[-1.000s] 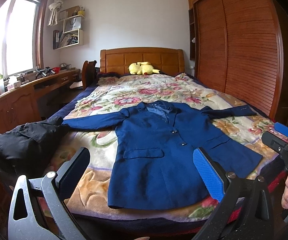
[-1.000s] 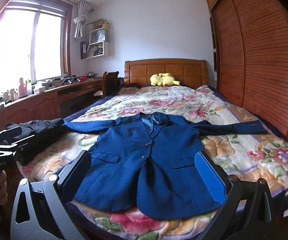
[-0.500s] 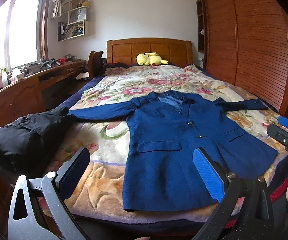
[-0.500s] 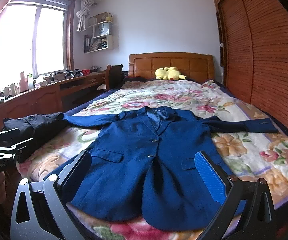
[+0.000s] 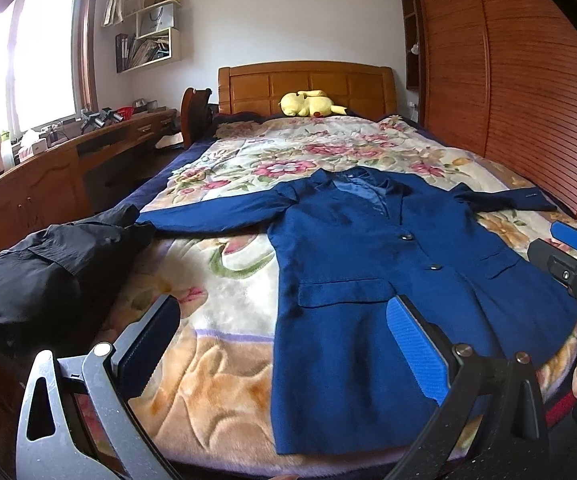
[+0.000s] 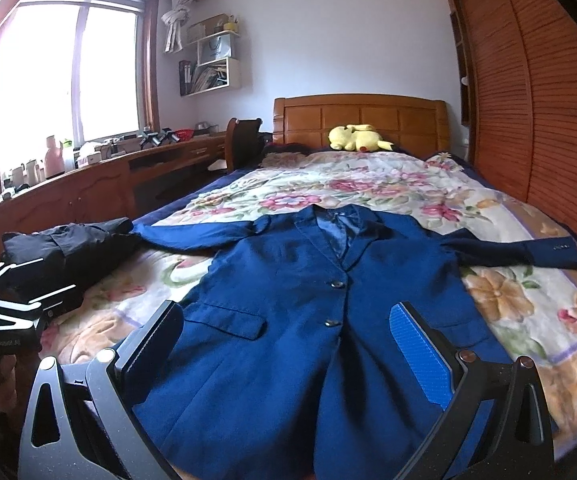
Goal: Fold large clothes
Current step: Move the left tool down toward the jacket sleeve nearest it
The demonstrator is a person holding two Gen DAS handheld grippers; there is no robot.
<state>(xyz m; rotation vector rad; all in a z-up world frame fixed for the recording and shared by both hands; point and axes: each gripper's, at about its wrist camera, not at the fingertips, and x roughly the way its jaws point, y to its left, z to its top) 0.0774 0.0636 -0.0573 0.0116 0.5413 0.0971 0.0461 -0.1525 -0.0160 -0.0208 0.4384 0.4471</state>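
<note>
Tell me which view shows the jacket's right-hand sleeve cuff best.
The right wrist view: the sleeve cuff lies in full sight there, its buttons visible. In the left wrist view the same cuff is smaller, near the frame's edge, with no detail readable.

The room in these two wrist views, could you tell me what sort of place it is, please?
A home bedroom, most likely. A bed with a floral blanket and a wooden headboard fills the middle, a yellow plush toy lies by the headboard, and a slatted wooden wardrobe lines one wall. A blue jacket lies spread on the bed.
</note>
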